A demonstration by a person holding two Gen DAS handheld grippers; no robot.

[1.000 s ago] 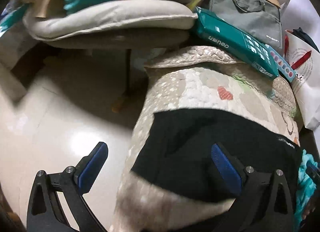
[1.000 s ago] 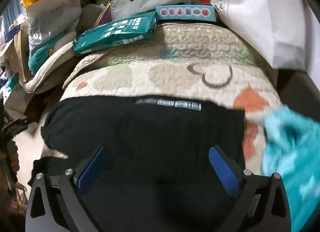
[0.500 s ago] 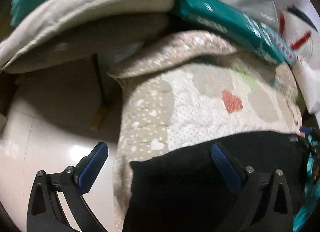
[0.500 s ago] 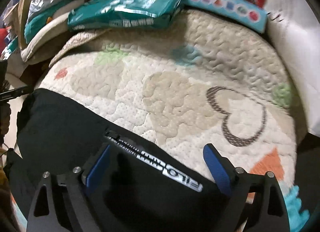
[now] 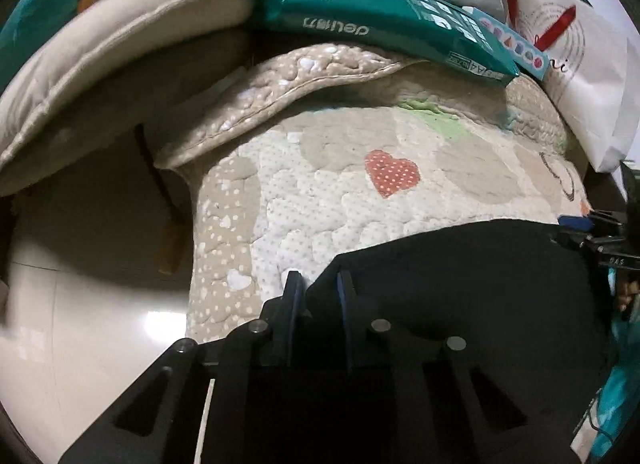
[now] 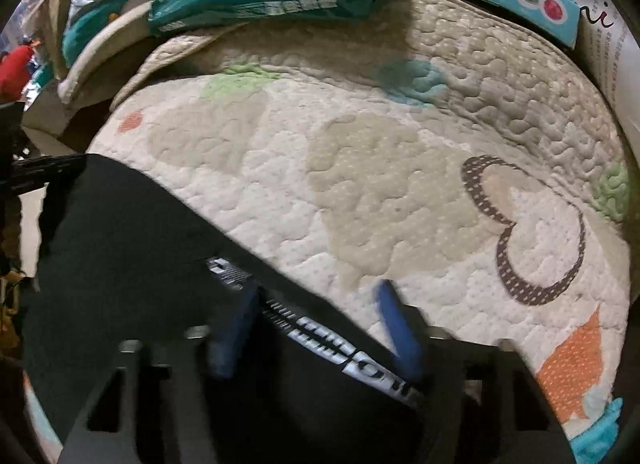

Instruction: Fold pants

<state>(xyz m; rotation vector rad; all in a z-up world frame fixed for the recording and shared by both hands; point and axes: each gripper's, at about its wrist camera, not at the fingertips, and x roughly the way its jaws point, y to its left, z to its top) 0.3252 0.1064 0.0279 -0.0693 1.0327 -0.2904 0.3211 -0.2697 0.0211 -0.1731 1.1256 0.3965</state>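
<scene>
**Left wrist and right wrist views: taking hold of the pants edge for a fold**

Left wrist view. Left tongs (image 5: 318, 284) clenched on a corner of the black pants (image 5: 460, 264), with cloth pinched between the blue pads. Rest of the garment spread flat to the right of these tongs, on the quilted mat (image 5: 340, 192), which runs on ahead of them.

Right wrist view, blurred. Right tongs (image 6: 316, 296) half closed, just now closing, astride the printed waistband (image 6: 340, 348). Band edge between the pads, right pad over bare mat, no firm pinch visible yet. Bulk of the pants (image 6: 120, 244) to the left of and beneath these tongs.

Judged step: securing both ends of one edge before carrying it over.

To do it well:
- Finish the right pinch squarely on the band, catching every layer and none of the mat.
- Match the depth of bite on both sides.
- Lift both tongs together and only slightly, keeping the edge taut between them.
- Carry level, lay edge on edge, then release.

Likely fault: one-sided slip, giving a skewed crease.
</scene>
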